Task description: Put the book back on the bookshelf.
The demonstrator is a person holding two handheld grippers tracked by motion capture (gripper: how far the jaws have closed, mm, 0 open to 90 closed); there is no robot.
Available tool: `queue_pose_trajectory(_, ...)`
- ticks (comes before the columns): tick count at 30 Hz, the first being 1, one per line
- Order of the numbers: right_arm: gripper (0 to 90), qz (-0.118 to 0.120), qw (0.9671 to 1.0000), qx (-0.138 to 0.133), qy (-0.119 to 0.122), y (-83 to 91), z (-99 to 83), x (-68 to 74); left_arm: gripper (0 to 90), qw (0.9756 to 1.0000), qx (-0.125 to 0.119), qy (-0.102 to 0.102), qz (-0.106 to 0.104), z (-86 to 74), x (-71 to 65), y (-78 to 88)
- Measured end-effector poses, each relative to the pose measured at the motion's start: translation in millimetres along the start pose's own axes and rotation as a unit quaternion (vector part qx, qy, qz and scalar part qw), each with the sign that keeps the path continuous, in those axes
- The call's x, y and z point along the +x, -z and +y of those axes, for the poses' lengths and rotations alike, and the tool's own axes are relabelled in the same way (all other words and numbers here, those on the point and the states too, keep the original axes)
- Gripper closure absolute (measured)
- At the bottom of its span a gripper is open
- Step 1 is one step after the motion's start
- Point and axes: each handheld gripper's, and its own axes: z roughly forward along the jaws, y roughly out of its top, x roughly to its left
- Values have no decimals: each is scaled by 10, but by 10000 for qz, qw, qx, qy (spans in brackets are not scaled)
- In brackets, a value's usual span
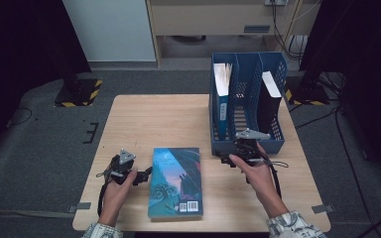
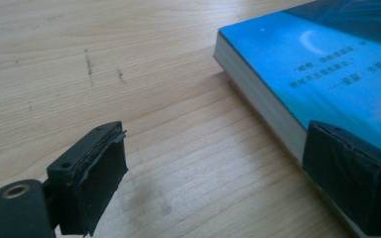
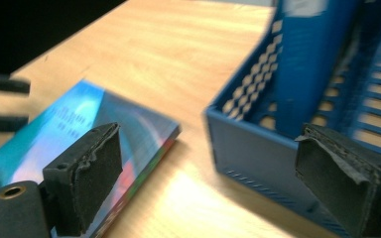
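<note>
Blue book point(image 1: 175, 181) shows a barcode, text unreadable; both hand-held grippers point(image 1: 140, 176) point(image 1: 228, 159) gape, empty.

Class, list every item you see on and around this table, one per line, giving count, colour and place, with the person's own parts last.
Table: one, light wood, centre of the high view.
Flat book: one, blue-teal cover, lying near the front edge between the hands.
File rack: one, blue, three slots, on the right rear of the table.
Upright books: two, a blue one in the left slot, a black one in the right slot.
Stand bases: two, black with yellow stripes, on the floor left and right.
Left claw: one, black, open, beside the flat book's edge.
Right claw: one, black, open, before the rack's front.
Hands: two, left, right.
</note>
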Motion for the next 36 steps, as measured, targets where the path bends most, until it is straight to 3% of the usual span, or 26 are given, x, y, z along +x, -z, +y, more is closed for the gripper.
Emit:
queue_pose_trajectory(6, 137, 338, 9991, 208, 172, -166, -86, 266, 120, 9999, -147, 66, -58, 9, -35, 63)
queue_pose_trajectory(10, 132, 494, 9971, 486, 312, -289, -189, 404, 120, 9997, -216, 44, -109, 27, -68, 95)
queue_pose_trajectory(15, 143, 670, 9955, 592, 314, -364, -274, 517, 149, 9989, -128, -37, -450, 14, -181, 113)
queue_pose_trajectory(24, 129, 1019, 9901, 896, 363, -491, -434, 655, 134, 9955, -3, -297, -899, -10, -382, 104)
queue_pose_trajectory(27, 128, 1071, 9885, 1009, 357, -531, -488, 665, 171, 9940, 93, -391, -1018, -19, -425, 87)
queue_pose_trajectory(34, 112, 1161, 9845, 1272, 335, -605, -575, 709, 247, 9929, 107, -232, -1161, -27, -420, 75)
queue_pose_trajectory(36, 107, 1225, 9839, 1282, 206, -613, -595, 706, 248, 9928, 119, -185, -1179, -30, -416, 71)
